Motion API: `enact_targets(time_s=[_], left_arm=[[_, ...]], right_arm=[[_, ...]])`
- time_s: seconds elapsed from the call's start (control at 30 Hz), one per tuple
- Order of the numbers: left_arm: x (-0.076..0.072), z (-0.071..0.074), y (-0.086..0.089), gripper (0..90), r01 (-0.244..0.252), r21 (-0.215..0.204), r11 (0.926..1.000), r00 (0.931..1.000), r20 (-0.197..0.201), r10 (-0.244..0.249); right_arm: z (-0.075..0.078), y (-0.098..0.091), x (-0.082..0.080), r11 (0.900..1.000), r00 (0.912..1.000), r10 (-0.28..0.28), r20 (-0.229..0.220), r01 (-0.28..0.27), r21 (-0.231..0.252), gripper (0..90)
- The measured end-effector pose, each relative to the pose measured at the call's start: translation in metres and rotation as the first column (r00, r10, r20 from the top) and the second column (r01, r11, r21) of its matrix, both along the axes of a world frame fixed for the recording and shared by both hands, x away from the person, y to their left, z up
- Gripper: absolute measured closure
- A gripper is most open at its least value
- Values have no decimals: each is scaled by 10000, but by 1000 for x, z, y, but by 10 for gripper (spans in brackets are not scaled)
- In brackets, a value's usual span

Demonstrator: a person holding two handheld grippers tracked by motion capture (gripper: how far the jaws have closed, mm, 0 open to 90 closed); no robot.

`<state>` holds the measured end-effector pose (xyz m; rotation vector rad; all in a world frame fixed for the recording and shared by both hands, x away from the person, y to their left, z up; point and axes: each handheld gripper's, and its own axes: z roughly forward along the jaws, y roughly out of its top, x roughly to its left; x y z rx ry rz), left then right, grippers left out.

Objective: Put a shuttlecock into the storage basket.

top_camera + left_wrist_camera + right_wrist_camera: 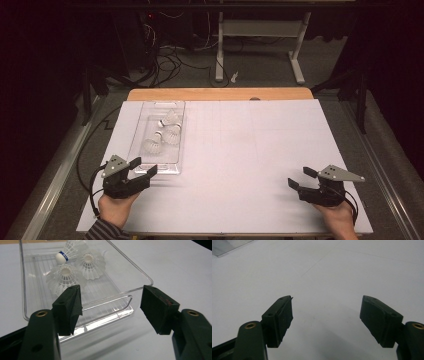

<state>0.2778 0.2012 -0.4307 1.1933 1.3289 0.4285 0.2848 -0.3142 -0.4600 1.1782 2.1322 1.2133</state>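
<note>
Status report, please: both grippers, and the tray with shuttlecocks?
Left gripper open, at clear tray near end. Right gripper open, over bare table. Three shuttlecocks in tray. Nothing in the way.

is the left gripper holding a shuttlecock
No, the left gripper is open and empty, with the three shuttlecocks lying in the tray beyond it.

The room around the tabletop [260, 150] was dim, its corners falling to near black, while the white sheet took a cool, even light from above. In the high view the picture was soft and slightly grainy, and the clear tray [159, 137] showed pale glints along its rim. Soft shadows lay on the sheet under each gripper. In the left gripper view the tray [140, 270] edge caught bright highlights and the shuttlecocks [77, 267] looked nearly overexposed. In the right gripper view a broad, diffuse shadow spread between the dark jaws, whose detail was lost in underexposure.
</note>
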Motion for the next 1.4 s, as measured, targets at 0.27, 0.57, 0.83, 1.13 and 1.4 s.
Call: enact_targets(time_s=[0.27,0.57,0.83,1.13,1.4], left_arm=[[-2,-3,-2,340,-343,-627,9974,9992,167,354],[-6,-6,1,341,-444,-869,9952,9987,228,465],[-7,-9,2,341,-443,-863,9953,9987,209,463],[-9,-14,4,342,-551,-793,9953,9983,162,566],[-9,-15,5,345,-559,-905,9943,9984,77,568]], right_arm=[[0,0,0,10000,10000,-4,8,4,10,271],[0,0,0,10000,10000,-2,2,2,14,271],[0,0,0,10000,10000,-15,-3,15,22,271],[0,0,0,10000,10000,4,20,-4,21,271],[0,0,0,10000,10000,3,14,-3,10,271]])
